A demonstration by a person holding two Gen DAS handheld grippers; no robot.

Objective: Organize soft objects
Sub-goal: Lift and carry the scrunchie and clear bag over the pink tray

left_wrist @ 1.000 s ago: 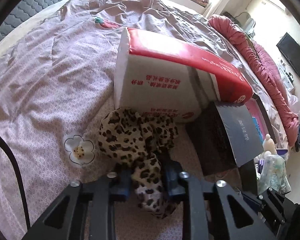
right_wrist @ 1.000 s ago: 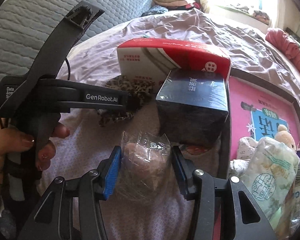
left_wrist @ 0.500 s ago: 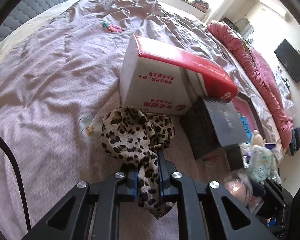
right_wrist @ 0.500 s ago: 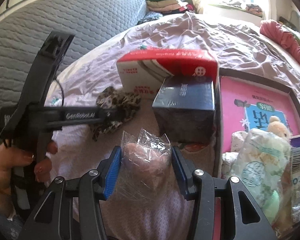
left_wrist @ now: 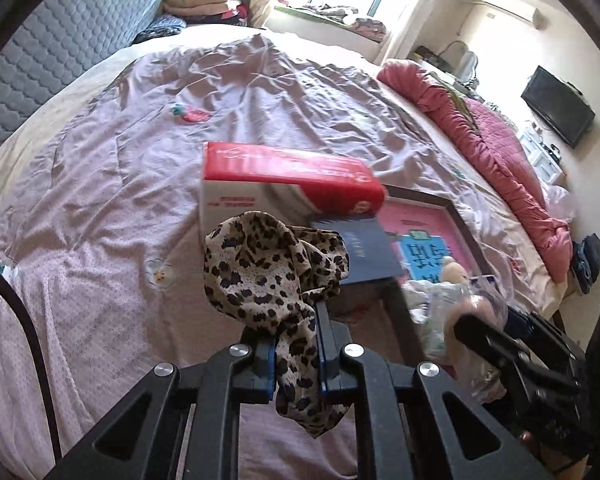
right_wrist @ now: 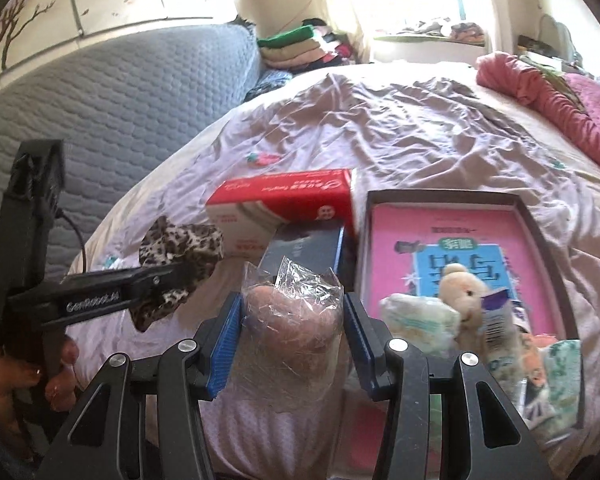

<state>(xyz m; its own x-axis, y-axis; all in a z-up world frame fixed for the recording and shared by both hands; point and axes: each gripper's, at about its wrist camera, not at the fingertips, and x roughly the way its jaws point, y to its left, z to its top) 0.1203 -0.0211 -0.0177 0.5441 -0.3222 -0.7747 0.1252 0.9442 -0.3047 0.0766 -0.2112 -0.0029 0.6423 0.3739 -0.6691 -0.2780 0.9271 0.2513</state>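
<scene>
Over the bed, from my left wrist camera, my left gripper [left_wrist: 296, 354] is clamped on the leopard-print scarf [left_wrist: 268, 268]. Its pads pinch the cloth tight, with the bunched bulk standing above the fingers and a tail hanging below them, clear of the lilac quilt [left_wrist: 120, 200]. Behind the scarf stands a red-and-white box [left_wrist: 260, 184], with a dark blue box [left_wrist: 364, 252] leaning against it, and to the right lies a shallow tray [left_wrist: 456, 216] lined with a pink sheet. My right gripper [left_wrist: 480, 332] shows at the lower right edge, seen side-on (its grip is hard to read from here).

From my right wrist camera, the right gripper [right_wrist: 292, 344] is closed around a pink fluffy item in a clear wrapper [right_wrist: 296, 320], both blue pads pressing its sides. The left gripper [right_wrist: 168, 280] sits off to the left, held by a hand [right_wrist: 40, 376], with the scarf [right_wrist: 180, 248] bunched at its tip. The tray [right_wrist: 540, 240] to the right holds a small teddy [right_wrist: 460, 284] and several soft packets [right_wrist: 416, 320].
</scene>
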